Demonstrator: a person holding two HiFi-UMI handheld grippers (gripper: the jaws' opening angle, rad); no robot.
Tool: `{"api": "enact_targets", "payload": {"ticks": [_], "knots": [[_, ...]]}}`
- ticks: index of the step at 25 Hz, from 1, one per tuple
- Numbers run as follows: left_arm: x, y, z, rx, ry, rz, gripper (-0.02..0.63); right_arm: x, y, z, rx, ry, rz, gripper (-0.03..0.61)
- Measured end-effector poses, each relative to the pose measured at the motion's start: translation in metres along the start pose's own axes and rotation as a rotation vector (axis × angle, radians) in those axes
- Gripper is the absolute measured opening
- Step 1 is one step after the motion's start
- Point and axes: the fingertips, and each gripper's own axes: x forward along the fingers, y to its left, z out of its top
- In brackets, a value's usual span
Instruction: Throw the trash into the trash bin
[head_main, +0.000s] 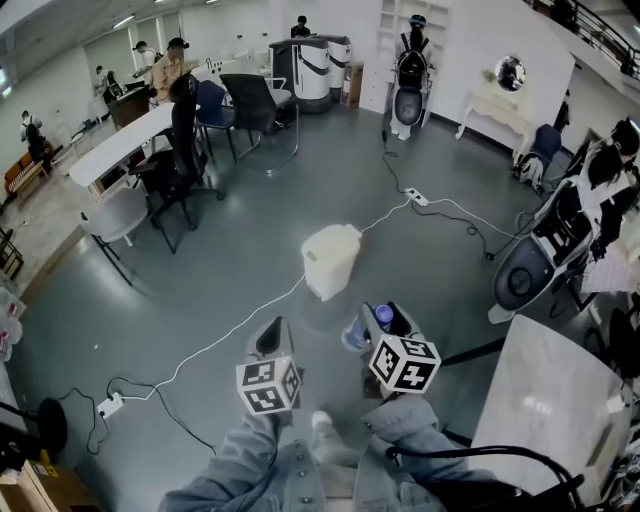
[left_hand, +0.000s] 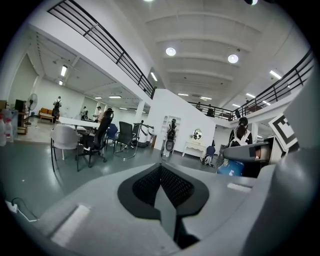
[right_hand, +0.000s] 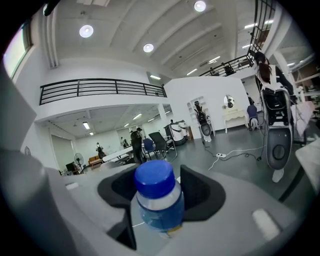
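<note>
A cream trash bin (head_main: 329, 260) stands on the grey floor ahead of me, a short way beyond both grippers. My right gripper (head_main: 385, 320) is shut on a clear plastic bottle (right_hand: 157, 200) with a blue cap (right_hand: 154, 178); the bottle (head_main: 372, 322) stands upright between the jaws, just near and right of the bin. My left gripper (head_main: 270, 340) sits to the left of it, jaws shut with nothing between them (left_hand: 162, 187). In the left gripper view the bottle's blue label (left_hand: 231, 167) shows at the right, held in the other gripper.
A white cable (head_main: 215, 342) runs across the floor past the bin to a power strip (head_main: 110, 405). Office chairs (head_main: 180, 165) and a long white table (head_main: 120, 145) stand at the back left. A white tabletop (head_main: 550, 400) is at my right; robot bases (head_main: 525, 275) stand beyond.
</note>
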Motion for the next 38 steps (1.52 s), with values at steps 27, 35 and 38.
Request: {"api": "enact_targets", "payload": {"ticks": [27,35,38], "knots": [[0.215,0.034,0.054,0.012,0.022,0.038,0.009,0.206,-0.065,0.071,0.006,0.037,0.022,0.25],[0.278,0.06,0.071,-0.005,0.008,0.002,0.009,0.262,-0.068,0.086,-0.007,0.032,-0.013,0.25],[0.31,0.078,0.085,-0.019,-0.005,-0.006,0.009,0.292,-0.062,0.102,-0.027,0.019,-0.023,0.25]]}}
